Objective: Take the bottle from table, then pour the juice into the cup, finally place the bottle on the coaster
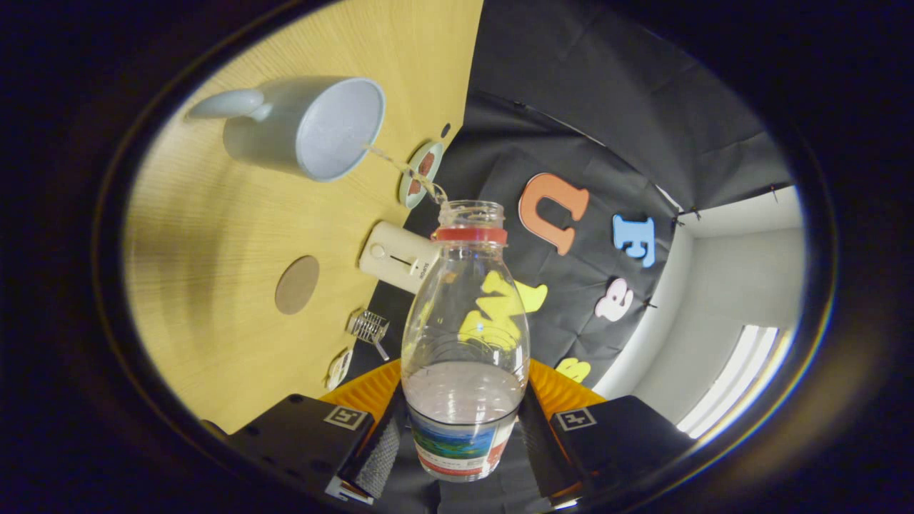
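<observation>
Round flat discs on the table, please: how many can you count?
2. A plain brown coaster lies on the wood below the grey cup. A small rimmed dish sits at the table's far edge, beyond the mouth of the bottle the claw grips. Others may be hidden.

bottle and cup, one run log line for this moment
phase: pouring | gripper: shut on bottle | bottle: tilted, uncapped | stream: into cup | coaster: bare

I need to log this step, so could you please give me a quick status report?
Tongs shut on bottle, tipped toward cup. Thin stream running from bottle mouth into cup. Coaster bare on table, nothing in the way.
</observation>
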